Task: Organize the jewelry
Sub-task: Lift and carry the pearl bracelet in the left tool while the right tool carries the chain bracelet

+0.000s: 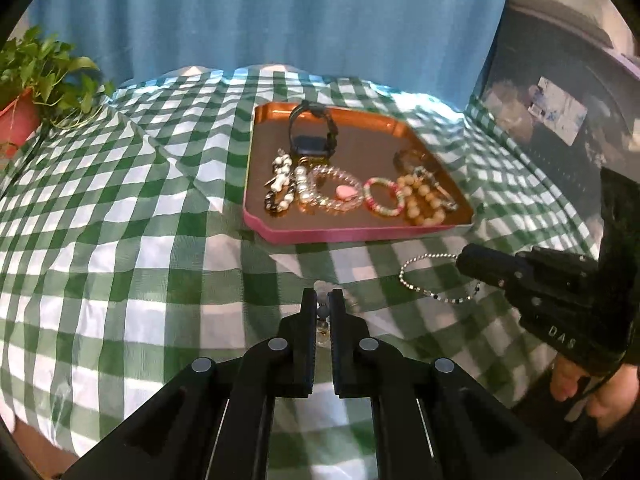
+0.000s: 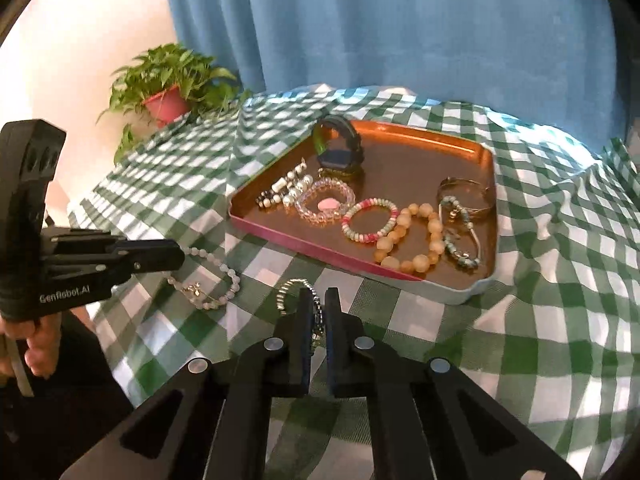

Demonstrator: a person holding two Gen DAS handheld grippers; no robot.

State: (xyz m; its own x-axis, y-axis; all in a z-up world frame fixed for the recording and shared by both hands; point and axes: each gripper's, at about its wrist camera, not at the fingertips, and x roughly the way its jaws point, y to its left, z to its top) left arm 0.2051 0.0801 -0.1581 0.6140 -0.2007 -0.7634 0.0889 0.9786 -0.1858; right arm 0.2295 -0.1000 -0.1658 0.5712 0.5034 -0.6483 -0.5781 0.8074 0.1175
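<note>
A copper tray (image 1: 404,124) (image 2: 464,148) with a pink rim holds a watch (image 1: 314,134) (image 2: 340,148) and several bead bracelets. My left gripper (image 1: 323,300) (image 2: 180,254) is shut on a pale bead bracelet (image 2: 216,280) that lies on the checked cloth in front of the tray; between its fingers only a few beads show. My right gripper (image 2: 318,300) (image 1: 460,262) is shut on a silver bead chain bracelet (image 1: 424,280) (image 2: 290,288) just in front of the tray's near edge.
A green-and-white checked cloth (image 1: 120,220) (image 2: 540,320) covers the table. A potted plant (image 1: 36,80) (image 2: 168,88) stands at the far left. A blue curtain (image 1: 280,12) (image 2: 400,20) hangs behind. A dark container (image 1: 560,120) stands at the right.
</note>
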